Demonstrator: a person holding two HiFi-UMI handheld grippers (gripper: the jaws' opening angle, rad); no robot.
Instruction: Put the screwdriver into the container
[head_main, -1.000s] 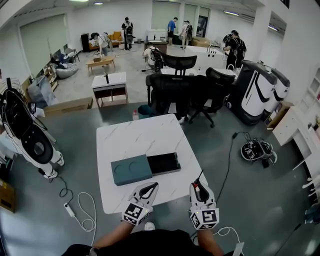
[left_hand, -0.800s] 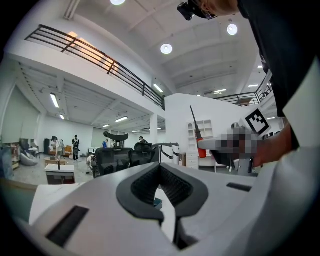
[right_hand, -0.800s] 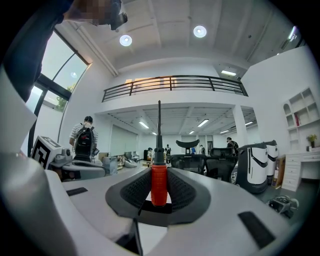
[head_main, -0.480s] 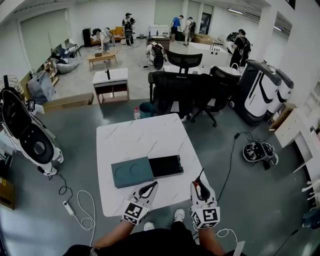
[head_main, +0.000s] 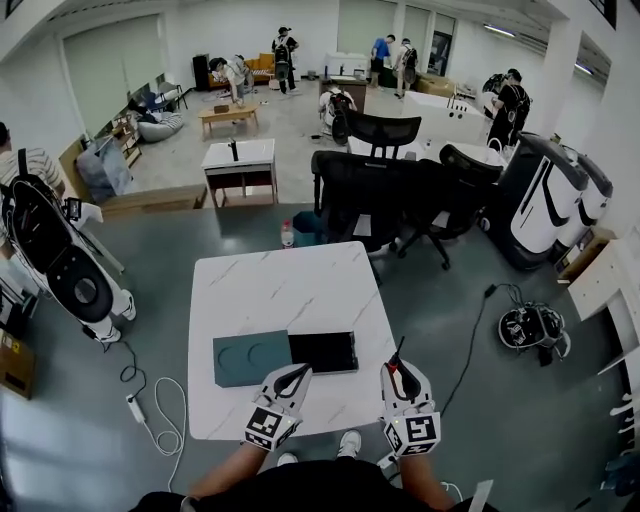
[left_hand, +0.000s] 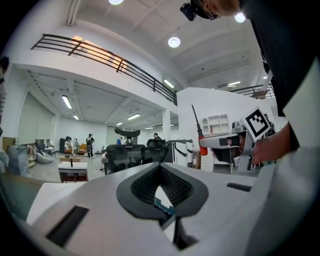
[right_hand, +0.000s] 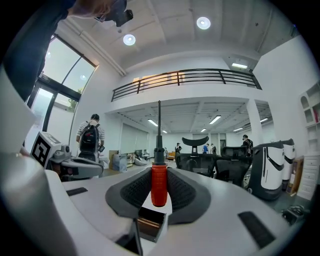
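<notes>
On the white marble table lies the container: a black open tray with a teal lid beside it on the left. My right gripper hovers over the table's near right edge, shut on the screwdriver. Its red handle sits between the pads and the dark shaft points away from me. My left gripper is just short of the tray, shut with nothing in it; its pads meet at the tip. The left gripper view shows the right gripper with the screwdriver.
Black office chairs stand past the table's far edge, with a bottle on the floor there. A white wheeled robot is at the left, another white machine at the right. Cables lie on the floor. People stand far back.
The table and container have come closer to both grippers in the head view. The grippers keep their pose, and the screwdriver stays gripped in the right one.
</notes>
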